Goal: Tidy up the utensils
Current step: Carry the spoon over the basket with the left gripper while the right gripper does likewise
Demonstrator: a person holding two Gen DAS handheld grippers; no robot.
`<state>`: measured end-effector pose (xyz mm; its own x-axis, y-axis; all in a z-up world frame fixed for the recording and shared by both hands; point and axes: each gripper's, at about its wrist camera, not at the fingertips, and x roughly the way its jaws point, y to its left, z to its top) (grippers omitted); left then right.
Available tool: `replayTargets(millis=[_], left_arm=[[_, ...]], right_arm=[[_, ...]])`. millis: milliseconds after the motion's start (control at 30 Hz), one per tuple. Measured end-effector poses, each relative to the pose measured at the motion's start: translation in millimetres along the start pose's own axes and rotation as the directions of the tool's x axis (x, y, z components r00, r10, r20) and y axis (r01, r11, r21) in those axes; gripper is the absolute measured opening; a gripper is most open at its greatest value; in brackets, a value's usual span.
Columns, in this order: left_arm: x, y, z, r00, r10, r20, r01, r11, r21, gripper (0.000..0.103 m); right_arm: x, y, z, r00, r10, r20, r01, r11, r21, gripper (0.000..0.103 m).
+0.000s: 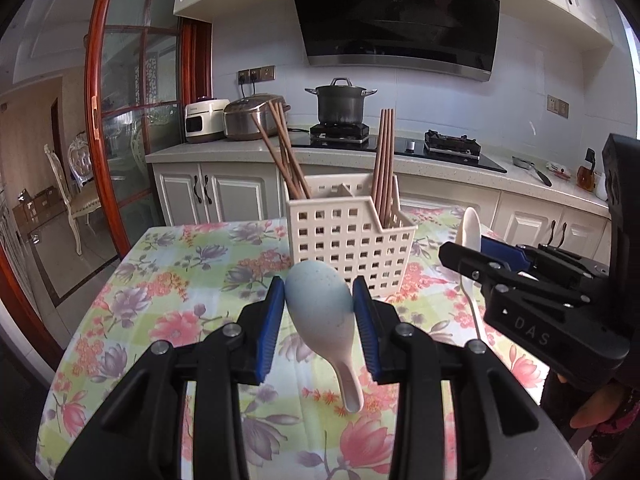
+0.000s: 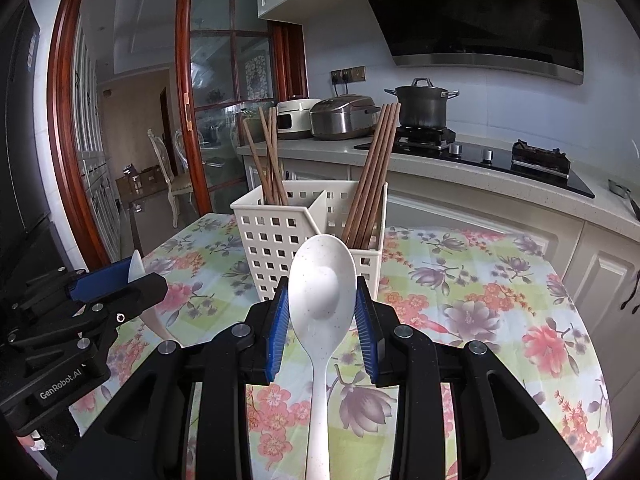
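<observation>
Where cabinets stand, floral tablecloth [image 1: 192, 264]

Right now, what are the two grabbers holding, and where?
Left gripper pinches the blue spoon by its bowl. Right gripper pinches the white spoon by its bowl too.

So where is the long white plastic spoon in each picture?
Left wrist view: the long white plastic spoon is at the right edge, clamped in the right gripper, bowl up.
Right wrist view: the same spoon is at centre bottom, between the blue pads, handle pointing at the camera.
Shared landmark: the white perforated plastic utensil caddy holding brown wooden chopsticks.
</observation>
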<state>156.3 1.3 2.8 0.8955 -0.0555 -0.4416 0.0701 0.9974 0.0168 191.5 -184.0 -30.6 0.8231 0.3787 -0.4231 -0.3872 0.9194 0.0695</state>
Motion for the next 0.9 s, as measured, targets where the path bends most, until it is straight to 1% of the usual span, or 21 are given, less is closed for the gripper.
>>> replayTargets(millis=[267,500,900], left_arm=[[0,0,50,0.998,0.002,0.064,-0.004,1.0,0.023,0.034],[-2,2,96,0.992,0.005,0.124,-0.011,0.999,0.047,0.034],[22,9,153,0.985,0.016,0.173,-0.023,0.999,0.036,0.034]], right_arm=[[17,-15,34,0.998,-0.014,0.054,0.013,1.0,0.019,0.031],[28,-18,62,0.995,-0.02,0.101,0.019,1.0,0.009,0.031],[59,-17,110,0.986,-0.031,0.165,0.033,0.999,-0.012,0.031]])
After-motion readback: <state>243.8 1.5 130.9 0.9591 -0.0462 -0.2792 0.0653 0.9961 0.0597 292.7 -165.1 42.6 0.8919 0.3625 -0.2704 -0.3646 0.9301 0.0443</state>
